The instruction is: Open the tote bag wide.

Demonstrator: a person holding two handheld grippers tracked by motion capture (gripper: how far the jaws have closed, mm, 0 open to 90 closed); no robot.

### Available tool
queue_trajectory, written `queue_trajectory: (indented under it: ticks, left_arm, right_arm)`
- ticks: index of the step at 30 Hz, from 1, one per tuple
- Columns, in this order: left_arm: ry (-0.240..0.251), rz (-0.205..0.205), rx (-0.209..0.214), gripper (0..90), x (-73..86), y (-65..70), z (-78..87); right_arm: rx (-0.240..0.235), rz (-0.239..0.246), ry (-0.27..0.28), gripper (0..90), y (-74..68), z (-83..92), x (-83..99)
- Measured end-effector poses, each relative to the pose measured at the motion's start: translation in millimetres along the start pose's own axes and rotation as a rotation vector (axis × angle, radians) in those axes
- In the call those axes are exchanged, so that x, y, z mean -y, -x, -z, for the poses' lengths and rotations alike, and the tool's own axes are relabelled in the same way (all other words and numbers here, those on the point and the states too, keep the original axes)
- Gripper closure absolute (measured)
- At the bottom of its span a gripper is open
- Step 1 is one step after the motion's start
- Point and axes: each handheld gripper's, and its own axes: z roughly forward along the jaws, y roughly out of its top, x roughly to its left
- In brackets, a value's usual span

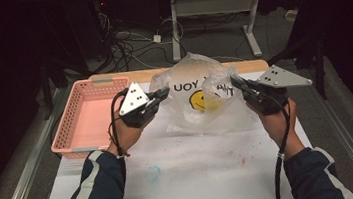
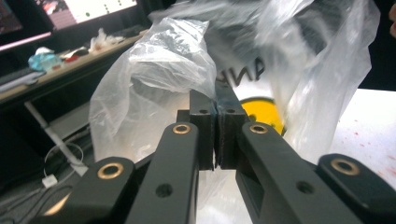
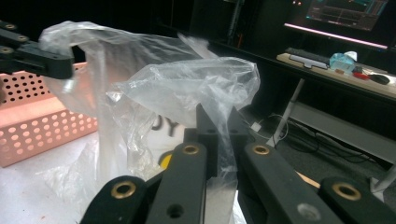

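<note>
Holding the plastic bag (image 1: 199, 97) up off the table (image 1: 198, 172), centre: left hand-held gripper (image 1: 163, 94) clamped on its 9 o'clock edge, right hand-held gripper (image 1: 237, 82) on the 3 o'clock edge. Mouth likely spread; pink basket (image 1: 73, 119) empty; filling not begun.

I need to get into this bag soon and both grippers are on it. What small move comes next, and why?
Probably ease the two grippers apart. The left gripper and right gripper are each shut on an edge of the clear plastic bag, held up over the table. Its mouth looks bunched, so spreading should open it.
</note>
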Motion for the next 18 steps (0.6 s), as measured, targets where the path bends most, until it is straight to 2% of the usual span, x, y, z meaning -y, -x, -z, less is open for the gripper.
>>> queue_trajectory:
  ticks: [6,9,18]
  left_arm:
    - [0.036,0.016,0.009,86.3,-14.4,3.6,-16.5]
    - [0.045,0.001,0.004,86.4,-22.8,7.0,-20.5]
    - [0.105,-0.024,-0.02,86.5,-54.5,6.2,-11.8]
  right_arm:
    - [-0.005,0.005,0.001,90.0,-3.9,-10.1,-4.6]
    - [-0.015,-0.002,0.011,90.0,-4.8,-12.0,-11.4]
    - [-0.03,0.03,0.054,90.0,-13.7,-13.0,-44.2]
